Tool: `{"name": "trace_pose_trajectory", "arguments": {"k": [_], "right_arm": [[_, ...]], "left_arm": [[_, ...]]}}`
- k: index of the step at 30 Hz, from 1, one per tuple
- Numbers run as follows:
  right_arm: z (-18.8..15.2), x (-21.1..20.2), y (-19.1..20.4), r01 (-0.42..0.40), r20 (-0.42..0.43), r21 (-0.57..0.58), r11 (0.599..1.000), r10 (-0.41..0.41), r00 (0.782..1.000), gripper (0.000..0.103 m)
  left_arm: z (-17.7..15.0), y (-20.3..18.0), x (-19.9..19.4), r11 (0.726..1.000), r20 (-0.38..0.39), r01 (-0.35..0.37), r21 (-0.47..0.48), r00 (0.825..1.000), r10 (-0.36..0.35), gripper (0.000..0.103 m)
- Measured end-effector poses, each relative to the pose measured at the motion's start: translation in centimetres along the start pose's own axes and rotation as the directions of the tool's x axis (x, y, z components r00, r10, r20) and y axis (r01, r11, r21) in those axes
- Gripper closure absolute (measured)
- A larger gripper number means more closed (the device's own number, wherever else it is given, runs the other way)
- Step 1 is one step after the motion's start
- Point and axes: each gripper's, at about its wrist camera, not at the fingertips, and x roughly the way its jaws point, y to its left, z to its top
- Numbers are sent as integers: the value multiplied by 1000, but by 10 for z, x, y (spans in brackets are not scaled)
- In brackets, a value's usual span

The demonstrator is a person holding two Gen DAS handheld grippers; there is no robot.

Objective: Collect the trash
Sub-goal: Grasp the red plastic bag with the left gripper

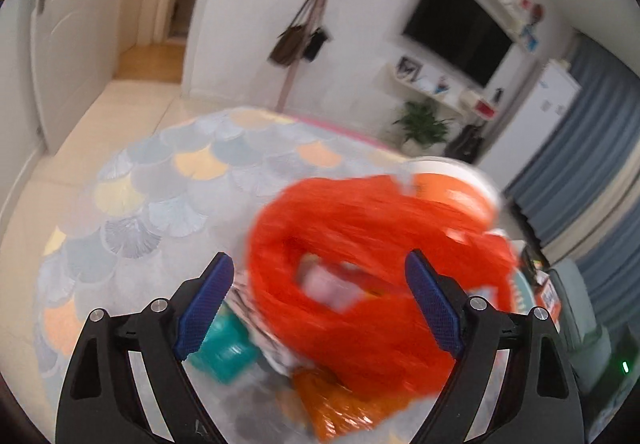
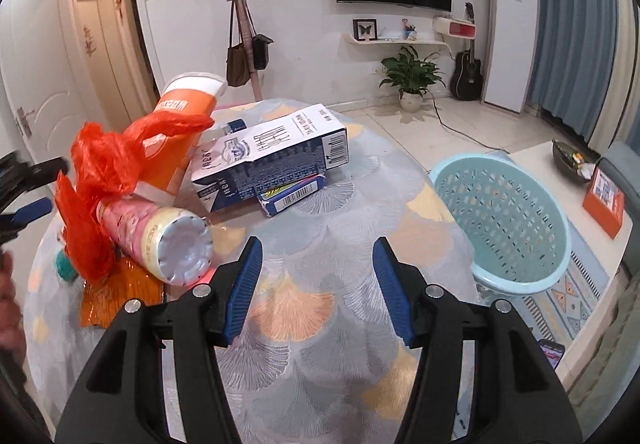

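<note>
Left gripper (image 1: 318,304) hangs wide apart over the red plastic bag (image 1: 360,264), nothing pinched, pads clear of the film. That bag sits at the left of the table (image 2: 320,324), draped over a pink bottle (image 2: 160,240) lying on its side. It looks feather-light, floppy and slippery, so the bunched handle loop seems the best hold. Further right, an orange cup (image 2: 180,124), then a blue-and-white carton (image 2: 272,160), stiff and easy to clamp across. Right gripper (image 2: 318,284) hovers half-spread, empty, above bare cloth. Far right, the pale blue basket (image 2: 504,220) waits beside the table.
</note>
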Motion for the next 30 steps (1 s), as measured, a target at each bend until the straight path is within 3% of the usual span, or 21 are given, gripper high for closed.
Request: {"name": "trace_pose_trajectory", "arguments": {"k": [3, 5, 8, 15, 21, 23, 30], "right_arm": [[0, 4, 2, 5, -8, -4, 1000, -6, 1000, 49], [0, 8, 3, 5, -18, 1, 1000, -5, 1000, 49], [1, 13, 5, -23, -35, 12, 1000, 23, 999, 49], [2, 2, 8, -151, -14, 3, 988, 151, 988, 48], [1, -2, 20, -205, -16, -55, 977, 205, 979, 46], [4, -1, 26, -213, -20, -68, 975, 212, 977, 46], [17, 0, 49, -251, -34, -152, 956, 249, 968, 39]], "left_arm": [[3, 18, 18, 999, -65, -33, 8, 997, 33, 19], [3, 24, 28, 999, -101, -43, 25, 994, 45, 30], [4, 27, 39, 998, -126, -42, 47, 991, 47, 33], [1, 24, 41, 995, -112, -22, 93, 993, 32, 33], [-9, 36, 37, 995, -118, 15, 99, 993, -3, 42], [-9, 36, 40, 994, -132, 7, 106, 991, 7, 59], [-10, 32, 40, 994, -103, -6, 112, 995, 18, 80]]}}
